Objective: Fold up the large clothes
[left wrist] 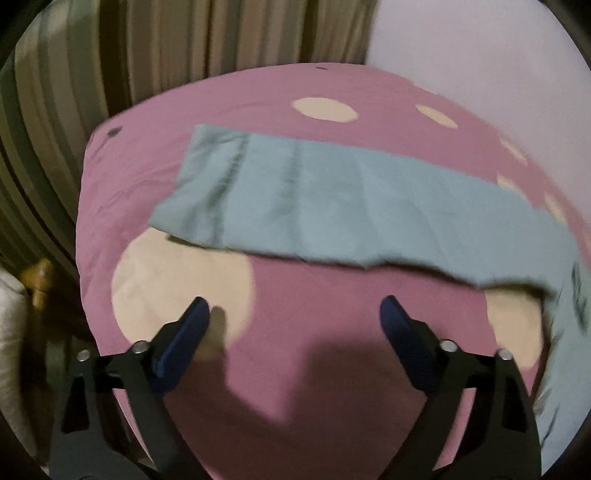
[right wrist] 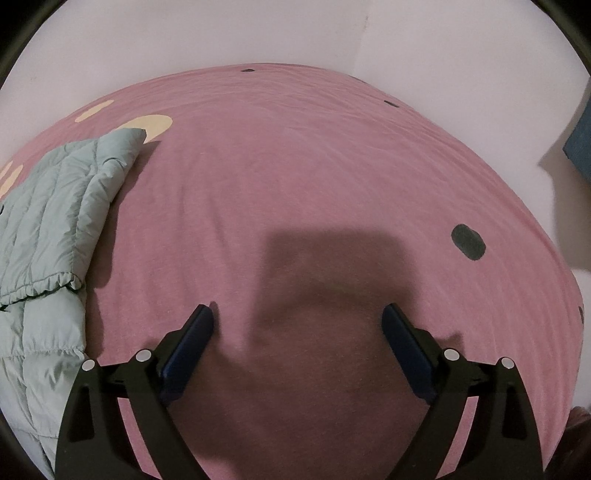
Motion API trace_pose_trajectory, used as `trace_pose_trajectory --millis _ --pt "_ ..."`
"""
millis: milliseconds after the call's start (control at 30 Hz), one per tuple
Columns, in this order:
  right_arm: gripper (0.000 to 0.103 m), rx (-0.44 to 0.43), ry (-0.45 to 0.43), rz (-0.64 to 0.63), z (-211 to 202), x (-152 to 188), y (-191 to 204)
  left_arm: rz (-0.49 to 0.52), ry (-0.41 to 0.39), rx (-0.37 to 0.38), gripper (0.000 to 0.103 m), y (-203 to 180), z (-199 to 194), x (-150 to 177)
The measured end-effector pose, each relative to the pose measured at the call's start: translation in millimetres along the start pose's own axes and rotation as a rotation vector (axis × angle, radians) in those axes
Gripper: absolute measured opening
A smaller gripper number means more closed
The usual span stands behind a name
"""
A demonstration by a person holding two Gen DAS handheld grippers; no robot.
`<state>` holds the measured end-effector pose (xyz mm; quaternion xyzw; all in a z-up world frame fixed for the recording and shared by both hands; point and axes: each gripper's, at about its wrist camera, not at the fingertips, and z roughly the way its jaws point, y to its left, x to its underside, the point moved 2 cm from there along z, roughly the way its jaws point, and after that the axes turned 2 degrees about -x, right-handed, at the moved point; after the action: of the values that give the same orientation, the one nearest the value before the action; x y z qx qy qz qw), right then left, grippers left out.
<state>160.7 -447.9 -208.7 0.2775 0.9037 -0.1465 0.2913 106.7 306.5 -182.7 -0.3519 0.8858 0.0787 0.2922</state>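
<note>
A pale green quilted jacket [left wrist: 332, 206] lies folded into a long band across the pink bed sheet [left wrist: 314, 325], from the upper left to the right edge. My left gripper [left wrist: 295, 310] is open and empty, above the sheet just short of the jacket's near edge. In the right wrist view the jacket [right wrist: 51, 229] lies at the left edge, with an elastic cuff showing. My right gripper [right wrist: 297, 317] is open and empty over bare pink sheet [right wrist: 314, 184], to the right of the jacket.
The sheet has cream dots [left wrist: 177, 288] and dark dots [right wrist: 468, 242]. Striped curtains [left wrist: 147, 55] hang behind the bed on the left. A pale wall [right wrist: 258, 33] stands behind the bed. A blue object [right wrist: 580, 147] sits at the far right edge.
</note>
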Motion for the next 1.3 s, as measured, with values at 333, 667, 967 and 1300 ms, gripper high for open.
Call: trace_pose_trajectory --millis 333,667,967,1300 --pt "0.092 0.005 0.000 0.001 0 -1 4 -0.167 -0.003 0.196 0.079 48 31 -41" --pt "0.093 0.006 -0.001 0.001 -1 -1 4 -0.291 -0.056 0.266 0.048 68 46 -54" --pt "0.094 0.000 -0.002 0.004 1 -2 2 -0.306 -0.060 0.199 0.005 59 45 -68" --pt "0.094 -0.005 -0.001 0.010 2 -3 0 0.009 -0.223 0.287 0.005 -82 -41 -83"
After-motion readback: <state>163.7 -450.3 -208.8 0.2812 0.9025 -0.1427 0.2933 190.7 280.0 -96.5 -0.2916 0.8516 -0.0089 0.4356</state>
